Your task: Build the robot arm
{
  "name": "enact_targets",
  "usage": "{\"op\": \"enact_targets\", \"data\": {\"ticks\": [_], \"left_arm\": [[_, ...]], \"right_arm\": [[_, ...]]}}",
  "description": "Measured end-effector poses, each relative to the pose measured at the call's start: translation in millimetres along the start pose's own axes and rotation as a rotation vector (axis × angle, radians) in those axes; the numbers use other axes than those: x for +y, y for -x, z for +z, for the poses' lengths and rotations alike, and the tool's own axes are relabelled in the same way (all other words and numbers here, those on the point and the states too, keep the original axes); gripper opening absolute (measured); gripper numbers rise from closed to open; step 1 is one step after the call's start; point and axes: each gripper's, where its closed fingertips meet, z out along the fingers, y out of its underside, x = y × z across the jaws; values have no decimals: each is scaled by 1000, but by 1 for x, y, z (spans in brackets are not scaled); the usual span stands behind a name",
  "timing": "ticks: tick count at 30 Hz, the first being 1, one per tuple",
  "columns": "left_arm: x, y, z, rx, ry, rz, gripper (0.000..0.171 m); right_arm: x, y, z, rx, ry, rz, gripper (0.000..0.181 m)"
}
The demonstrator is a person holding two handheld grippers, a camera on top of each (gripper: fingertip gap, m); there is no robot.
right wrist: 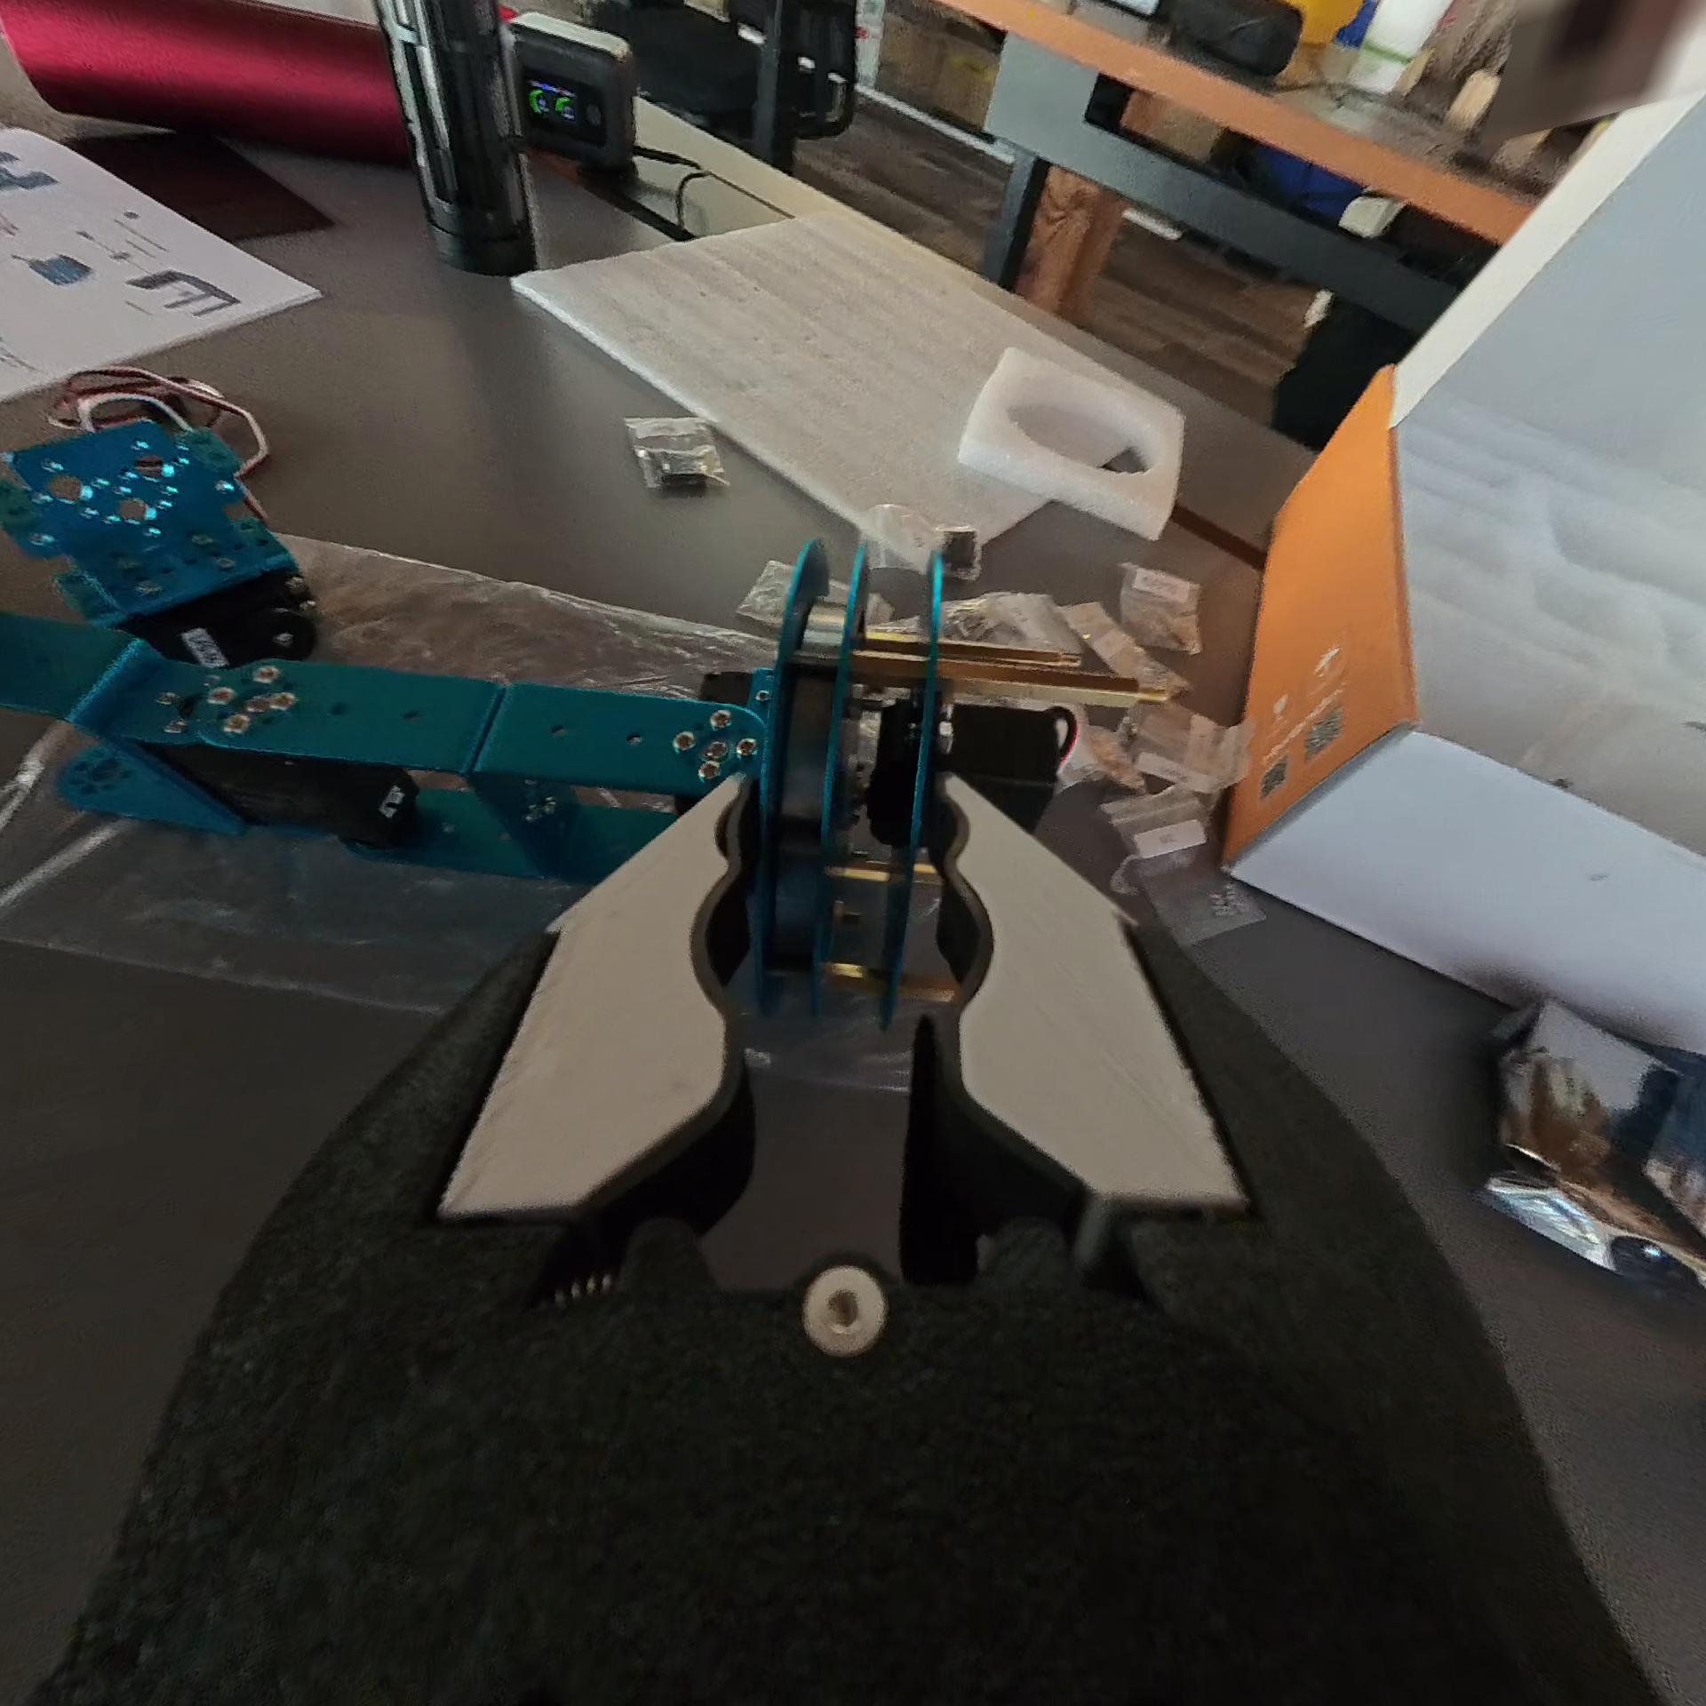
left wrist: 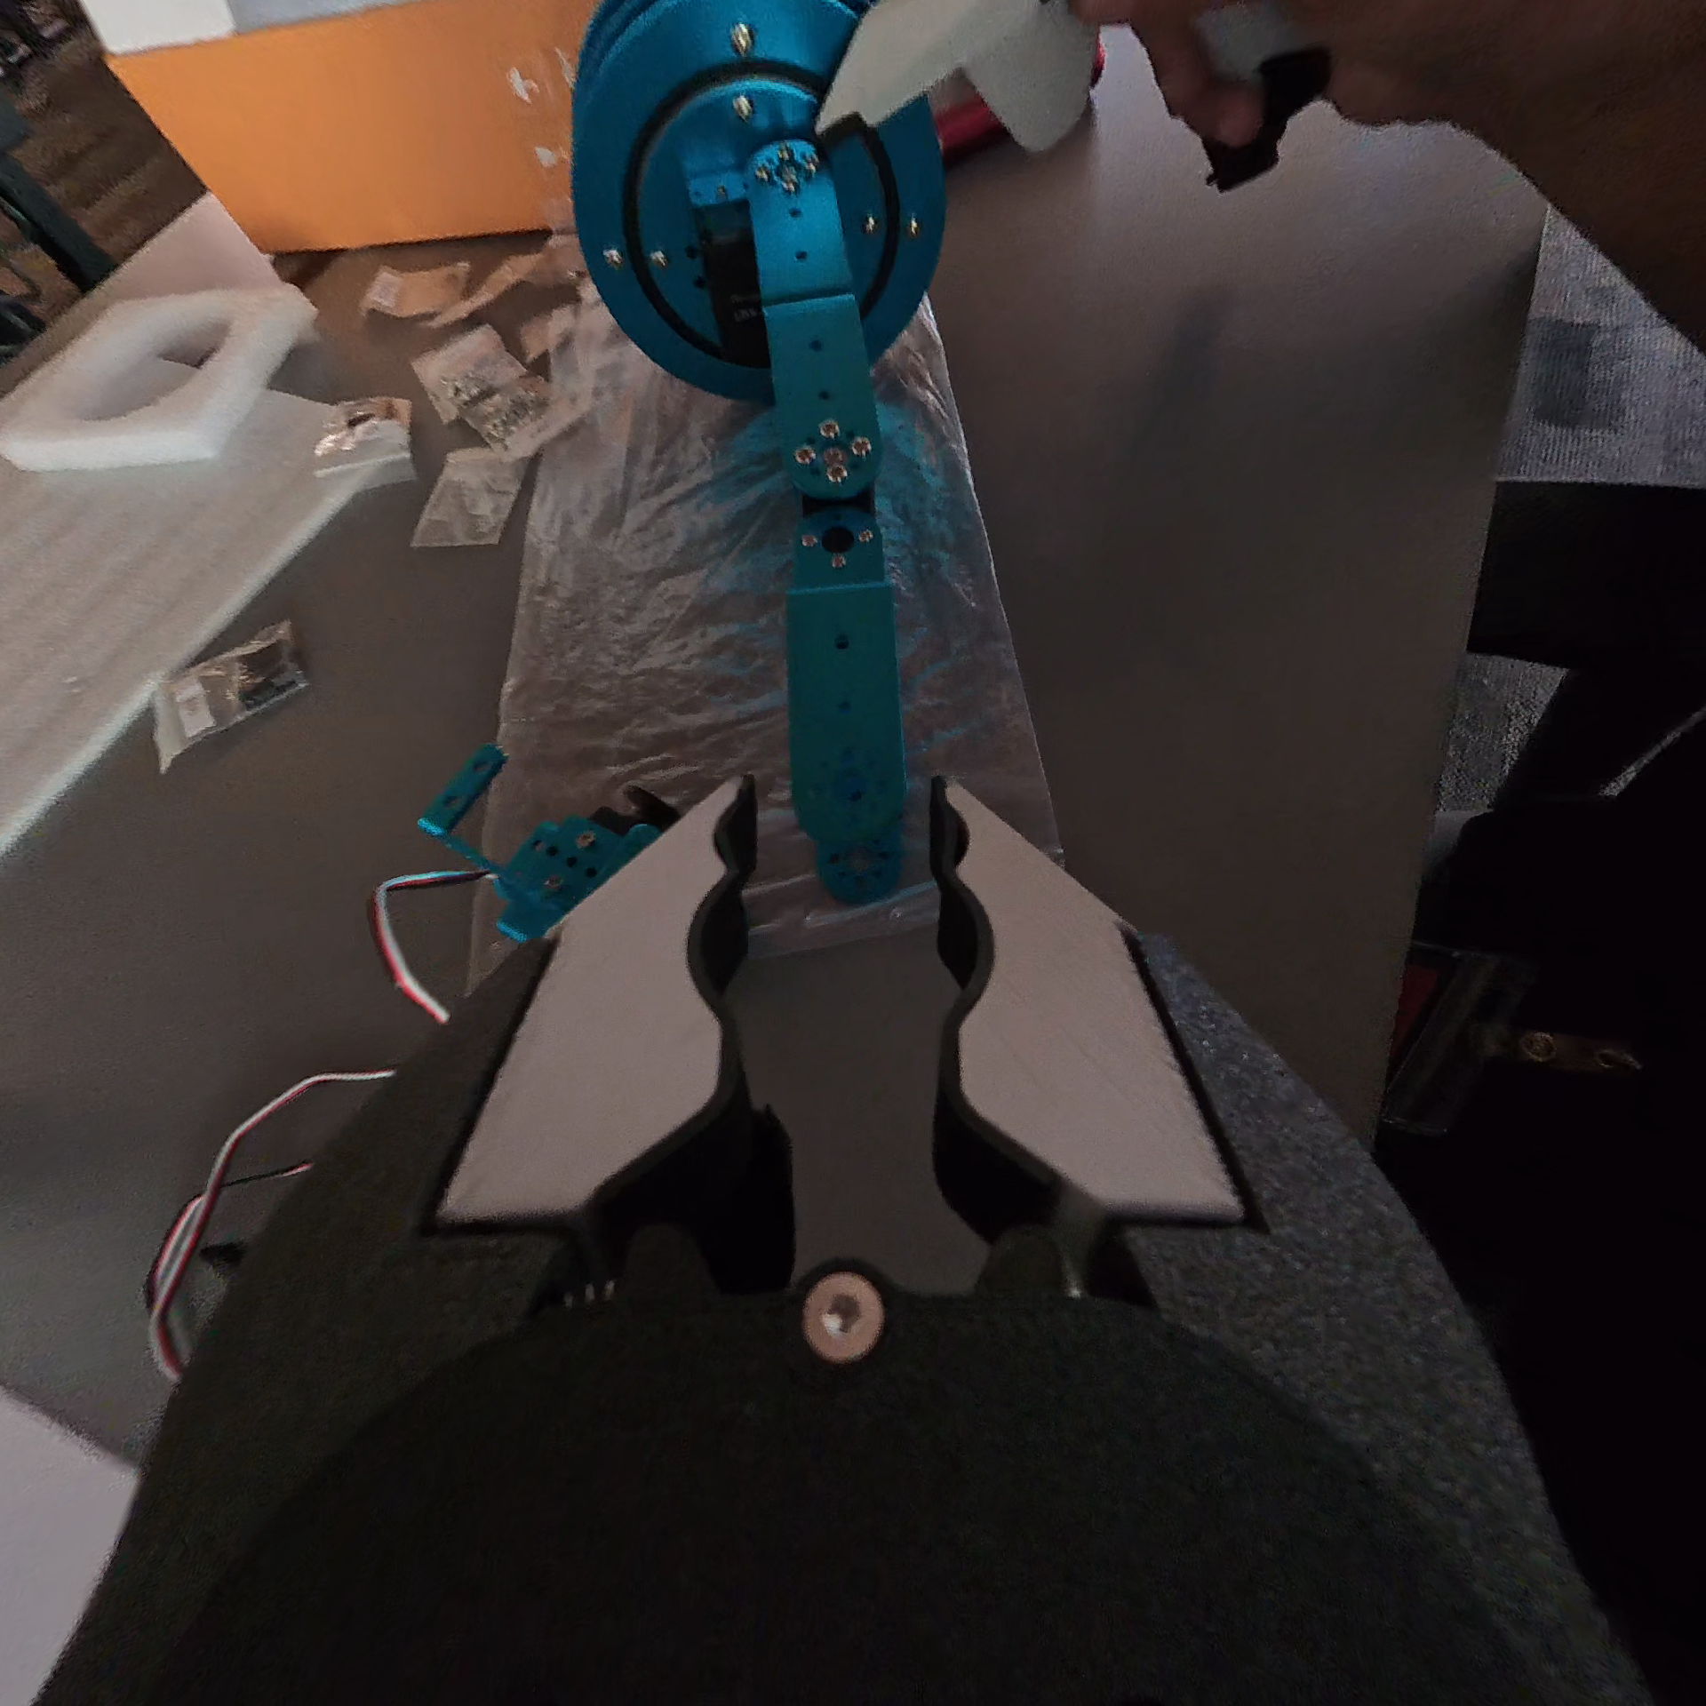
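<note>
A blue metal robot-arm kit lies on a clear plastic sheet (left wrist: 637, 591). Its jointed links (left wrist: 845, 683) run from a round disc base (left wrist: 646, 305) toward my left gripper (left wrist: 842, 803). The left gripper is open, its tips either side of the link's free end without touching it. A small blue bracket (left wrist: 554, 859) with a servo and red-white wires lies just left of it. My right gripper (right wrist: 845, 794) is shut on the disc base (right wrist: 785, 646), which stands on edge, the links (right wrist: 572, 729) stretching left. The right gripper (left wrist: 932, 129) also shows at the top of the left wrist view.
An orange and white box (right wrist: 1477, 600) stands at the right. A white foam block (right wrist: 1071, 443), a foam sheet (right wrist: 785, 351) and several small hardware bags (right wrist: 1108, 637) lie behind the base. A printed sheet (right wrist: 111, 249) and a black cylinder (right wrist: 471, 138) are far left. The table edge (left wrist: 1477, 554) runs along the right. The left gripper's tips are roughly 20 centimetres from the right gripper's.
</note>
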Motion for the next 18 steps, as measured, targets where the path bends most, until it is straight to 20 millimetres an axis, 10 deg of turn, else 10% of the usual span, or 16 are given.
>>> {"op": "enact_targets", "data": {"ticks": [18], "left_arm": [[-24, 52, 46, -195, 84, 98, 18]], "right_arm": [[-23, -55, 36, 15, -7, 24, 31]]}}
